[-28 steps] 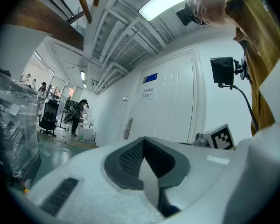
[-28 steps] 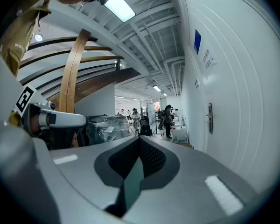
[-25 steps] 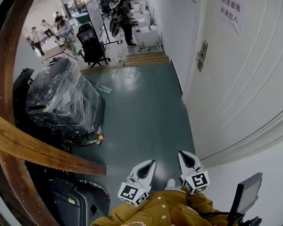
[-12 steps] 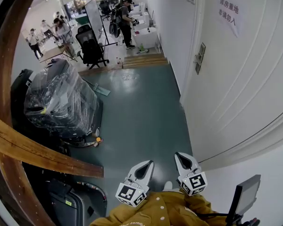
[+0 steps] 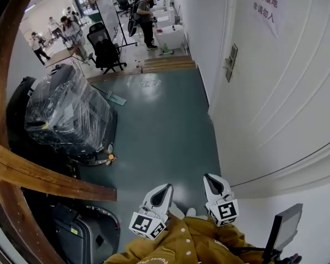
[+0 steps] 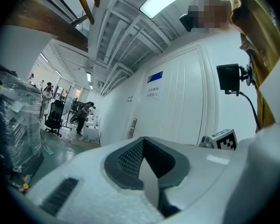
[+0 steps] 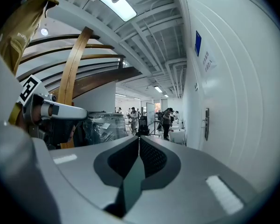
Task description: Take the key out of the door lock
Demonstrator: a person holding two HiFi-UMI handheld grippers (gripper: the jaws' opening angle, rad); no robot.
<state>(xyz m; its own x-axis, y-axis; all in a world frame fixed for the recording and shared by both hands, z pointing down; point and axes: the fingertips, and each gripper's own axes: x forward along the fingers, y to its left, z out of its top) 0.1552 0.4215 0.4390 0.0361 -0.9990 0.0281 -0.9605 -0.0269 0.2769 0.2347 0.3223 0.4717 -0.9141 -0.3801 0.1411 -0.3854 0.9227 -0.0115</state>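
Observation:
The white door (image 5: 280, 92) fills the right side of the head view. Its lock plate with handle (image 5: 229, 62) is far ahead of me; a key there is too small to make out. The same lock plate shows small in the left gripper view (image 6: 132, 128) and in the right gripper view (image 7: 206, 123). Both grippers hang low by my yellow sleeves, far from the lock. My left gripper (image 5: 166, 188) is shut and holds nothing. My right gripper (image 5: 210, 178) has its jaws opening, its tips barely apart (image 7: 139, 137), with nothing between them.
A plastic-wrapped machine (image 5: 66, 117) stands at the left of the green floor (image 5: 165, 131). A curved wooden rail (image 5: 38, 172) crosses the lower left. A paper notice (image 5: 264, 7) hangs on the door. A black screen (image 5: 283, 227) is at the lower right. People and office chairs (image 5: 105, 48) are at the far end.
The view has drifted slightly, so the door lock sits a little higher and further left. Both grippers stay low by my body; the left one has slid a bit to the left.

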